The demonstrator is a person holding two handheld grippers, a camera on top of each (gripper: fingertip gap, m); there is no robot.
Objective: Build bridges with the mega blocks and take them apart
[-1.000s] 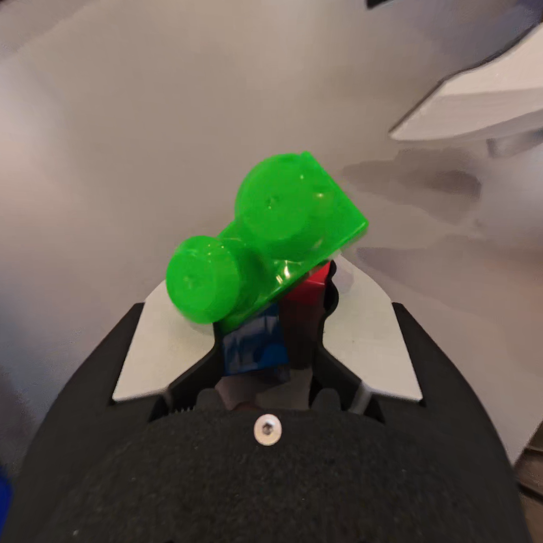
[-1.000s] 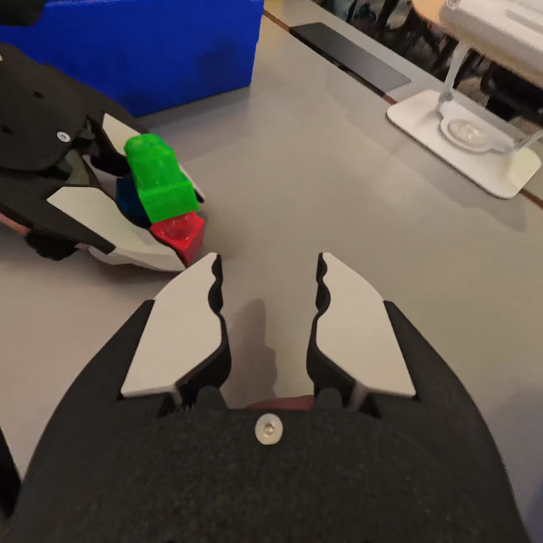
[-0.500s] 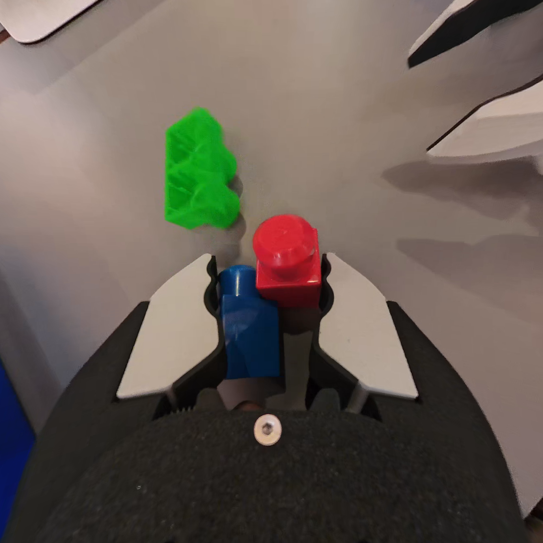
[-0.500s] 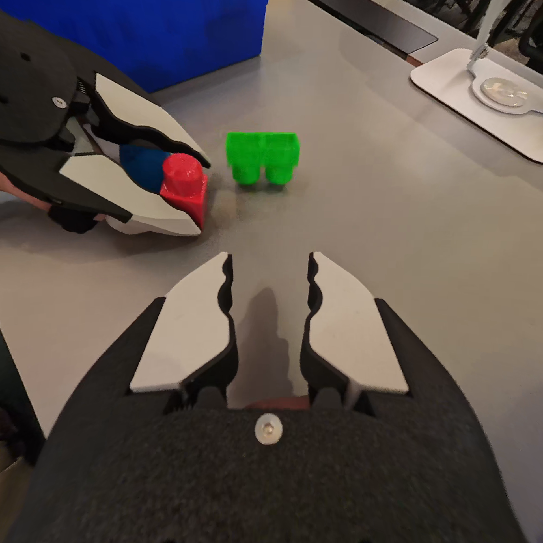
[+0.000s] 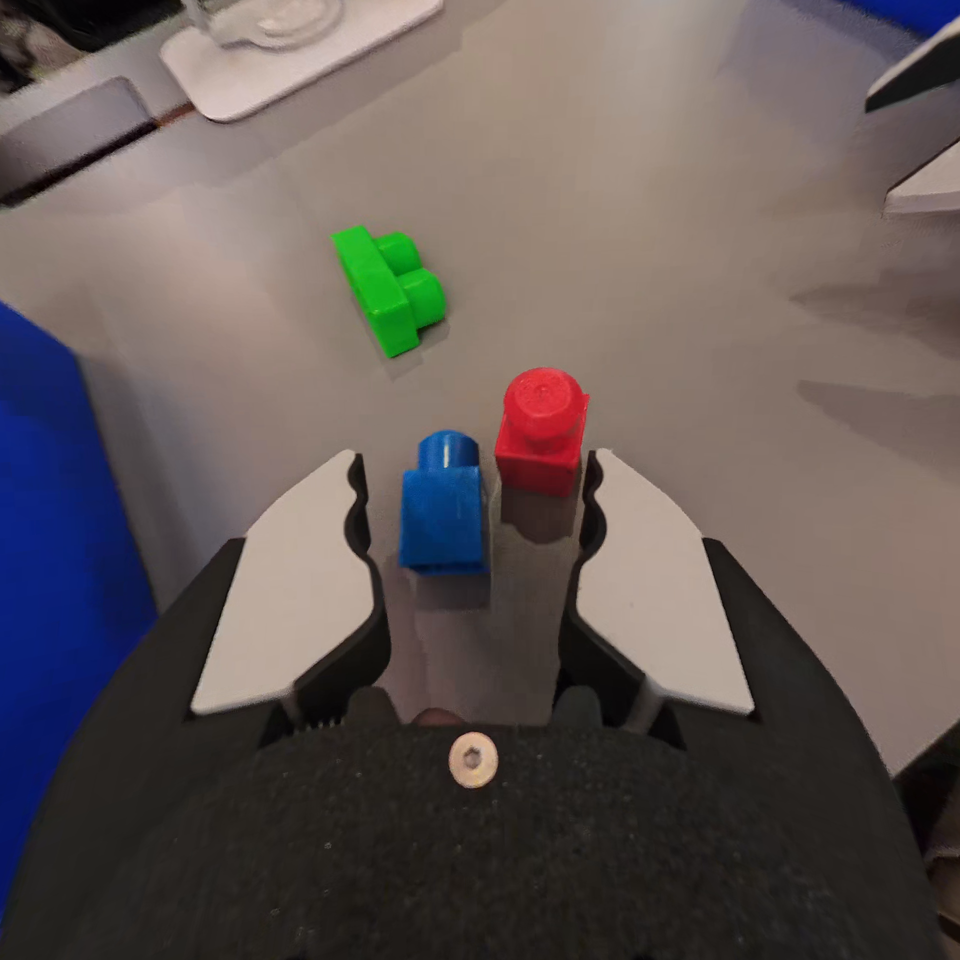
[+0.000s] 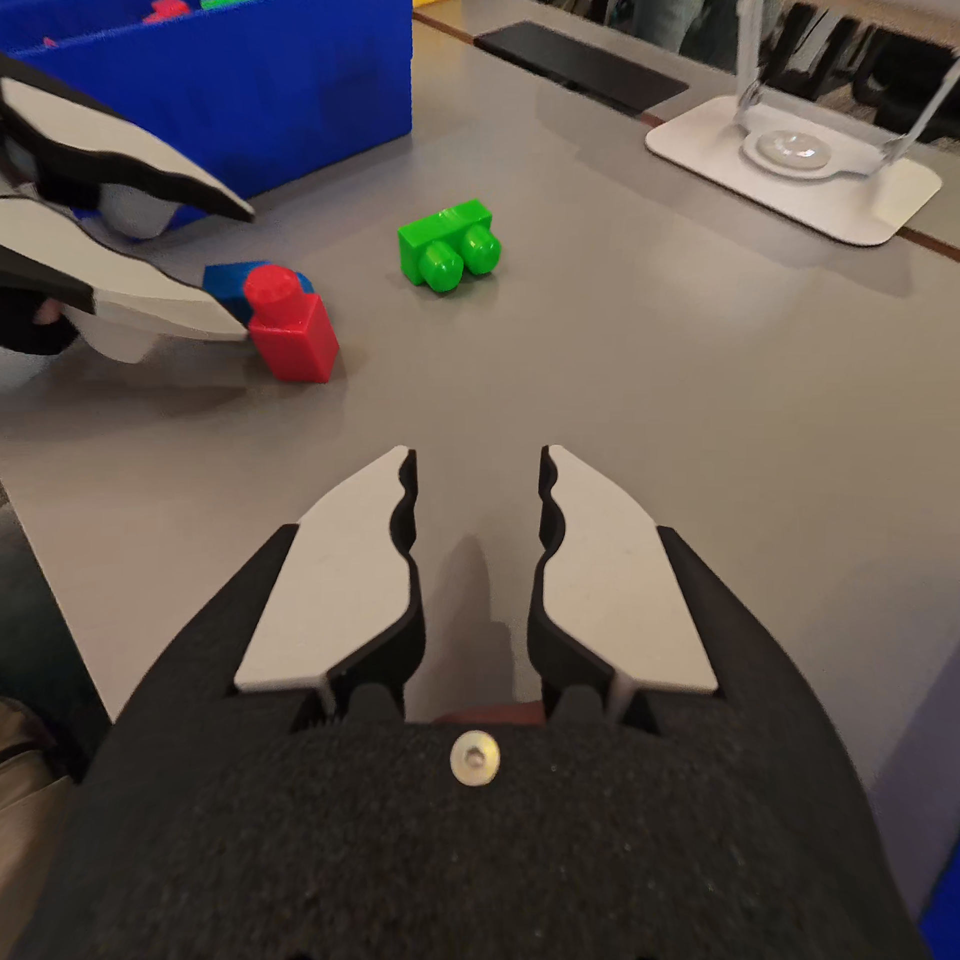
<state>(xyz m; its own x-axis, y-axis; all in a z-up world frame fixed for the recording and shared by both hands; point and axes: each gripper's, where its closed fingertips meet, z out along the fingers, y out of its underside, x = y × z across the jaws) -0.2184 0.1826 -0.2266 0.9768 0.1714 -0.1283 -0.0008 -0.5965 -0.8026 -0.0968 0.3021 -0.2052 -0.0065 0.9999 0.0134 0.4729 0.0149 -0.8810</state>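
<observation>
My left gripper (image 5: 475,457) is open, its jaws apart around a blue block (image 5: 444,514) and a red block (image 5: 540,441), both one-stud blocks on the grey table. The blue block lies clear of the left finger. The red block is close against the right finger and leans tilted in the right wrist view (image 6: 291,327). A green two-stud block (image 5: 389,291) lies on its side beyond them, separate. My right gripper (image 6: 478,452) is open and empty above bare table, nearer than the green block (image 6: 449,244). The left gripper (image 6: 244,272) shows at the left there.
A blue bin (image 6: 234,93) with more blocks stands at the back left. A white stand base (image 6: 795,171) with a clear holder sits at the back right. A black inset panel (image 6: 576,67) lies at the far edge. The table edge runs along the left (image 6: 31,519).
The green block came off the red and blue blocks and now lies on the table. My left gripper has opened and let go of the two blocks. The right gripper drew back slightly.
</observation>
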